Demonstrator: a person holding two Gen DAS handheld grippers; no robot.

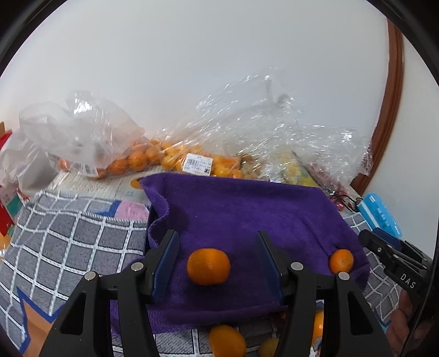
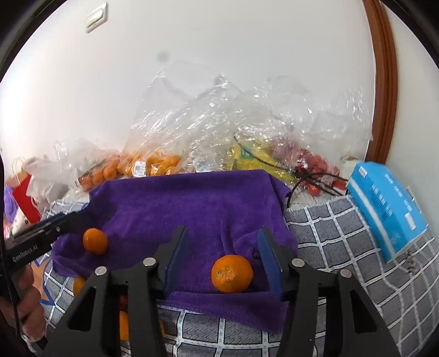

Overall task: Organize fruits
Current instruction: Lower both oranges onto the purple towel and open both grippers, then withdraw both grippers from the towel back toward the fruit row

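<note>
Two tangerines on the purple towel (image 1: 247,208), one ahead of each released claw.
Left gripper (image 1: 216,263) bracketed a tangerine (image 1: 208,266) at lower centre untouched; right gripper (image 2: 223,261) likewise straddled its own tangerine (image 2: 231,273), pads clear.

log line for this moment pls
left tongs: open, mandarin between, untouched | right tongs: open, second mandarin between | both on purple towel

Plain white wall (image 2: 219,41), brown wooden door frame (image 2: 384,82) at right, wall switch (image 2: 96,17) upper left.
</note>
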